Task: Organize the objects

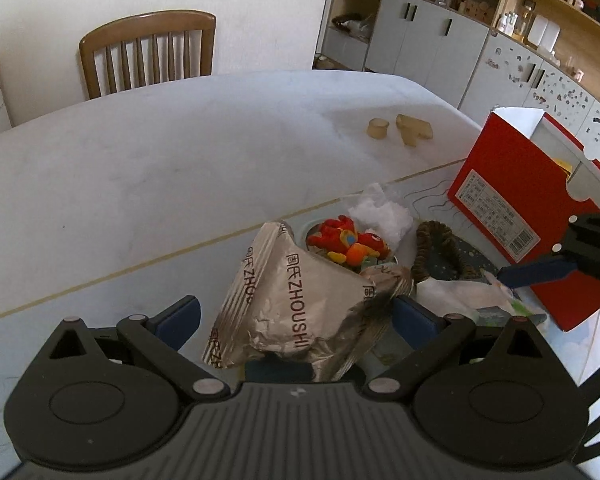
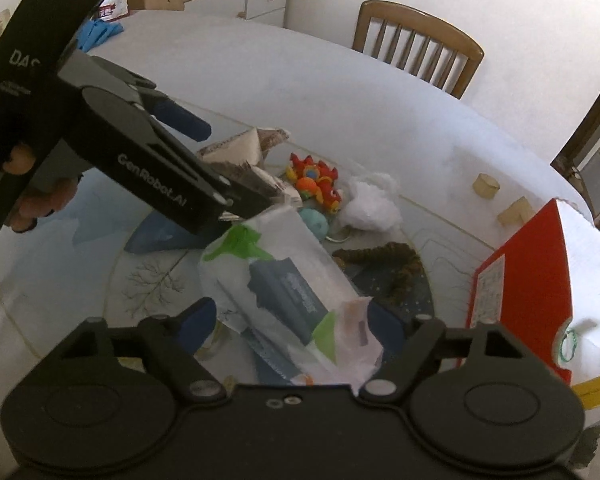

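Your left gripper [image 1: 296, 316] gapes wide around the crinkly foil bag [image 1: 296, 304], right gripper [image 2: 296, 328] wide around the wipes pack [image 2: 288, 280]; both soft, light—pinch mid-body.

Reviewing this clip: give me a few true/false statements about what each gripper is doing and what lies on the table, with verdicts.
1. The left gripper has its fingers open around a silver snack bag. True.
2. The right gripper has a white and green wipes pack between its fingers. True.
3. The red box lies flat with its lid shut. False: it stands tilted with its top flap open.
4. The red and orange plush toy is inside the red box. False: it lies on the table behind the snack bag.
5. Two small tan blocks sit apart from the pile. True.
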{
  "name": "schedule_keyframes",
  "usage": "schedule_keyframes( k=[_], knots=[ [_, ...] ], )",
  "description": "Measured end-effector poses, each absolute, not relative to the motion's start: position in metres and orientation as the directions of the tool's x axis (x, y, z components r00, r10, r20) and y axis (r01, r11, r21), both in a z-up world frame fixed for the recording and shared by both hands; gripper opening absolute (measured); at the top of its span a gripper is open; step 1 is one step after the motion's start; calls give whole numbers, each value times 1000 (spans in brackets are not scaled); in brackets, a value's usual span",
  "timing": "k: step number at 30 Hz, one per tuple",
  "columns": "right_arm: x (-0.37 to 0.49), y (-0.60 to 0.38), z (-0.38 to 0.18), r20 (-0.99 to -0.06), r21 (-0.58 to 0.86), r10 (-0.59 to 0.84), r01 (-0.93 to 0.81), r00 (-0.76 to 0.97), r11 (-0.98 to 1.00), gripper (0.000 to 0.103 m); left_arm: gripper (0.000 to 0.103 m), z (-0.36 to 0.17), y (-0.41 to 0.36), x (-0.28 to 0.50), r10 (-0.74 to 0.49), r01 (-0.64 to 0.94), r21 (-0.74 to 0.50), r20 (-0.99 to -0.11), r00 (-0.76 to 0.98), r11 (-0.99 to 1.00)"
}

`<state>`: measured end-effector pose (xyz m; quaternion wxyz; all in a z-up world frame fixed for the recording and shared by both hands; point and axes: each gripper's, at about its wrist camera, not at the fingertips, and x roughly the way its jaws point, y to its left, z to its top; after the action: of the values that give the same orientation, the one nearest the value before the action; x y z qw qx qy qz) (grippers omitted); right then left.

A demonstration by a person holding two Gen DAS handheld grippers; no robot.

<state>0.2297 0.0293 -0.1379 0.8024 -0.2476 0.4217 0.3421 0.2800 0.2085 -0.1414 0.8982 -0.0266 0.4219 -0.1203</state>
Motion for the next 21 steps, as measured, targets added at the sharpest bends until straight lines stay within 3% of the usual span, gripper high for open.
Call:
schedule_keyframes(
  k=[2, 4, 11, 13, 17, 21],
  knots=[
    [230, 29, -139, -845, -110, 338, -754, 413, 648, 76, 100, -142, 209, 279, -241, 195, -151, -748, 619, 969],
    [229, 29, -141, -844, -118, 331, -747, 423, 654, 71, 88, -143, 211, 278, -254, 199, -164, -747, 614, 966],
    [227, 27, -142, -842, -147, 301, -727, 448, 671, 51, 76, -142, 215, 273, -280, 198, -199, -747, 603, 960],
    [227, 25, -141, -839, -148, 297, -717, 456, 681, 44, 64, -142, 216, 272, -288, 199, -210, -749, 597, 957],
    [221, 20, -134, -832, -133, 302, -696, 465, 706, 32, 61, -141, 215, 267, -275, 186, -204, -755, 596, 961],
    [216, 12, -129, -833, -93, 309, -667, 459, 740, 29, 58, -138, 214, 261, -256, 167, -195, -762, 595, 967]
  ],
)
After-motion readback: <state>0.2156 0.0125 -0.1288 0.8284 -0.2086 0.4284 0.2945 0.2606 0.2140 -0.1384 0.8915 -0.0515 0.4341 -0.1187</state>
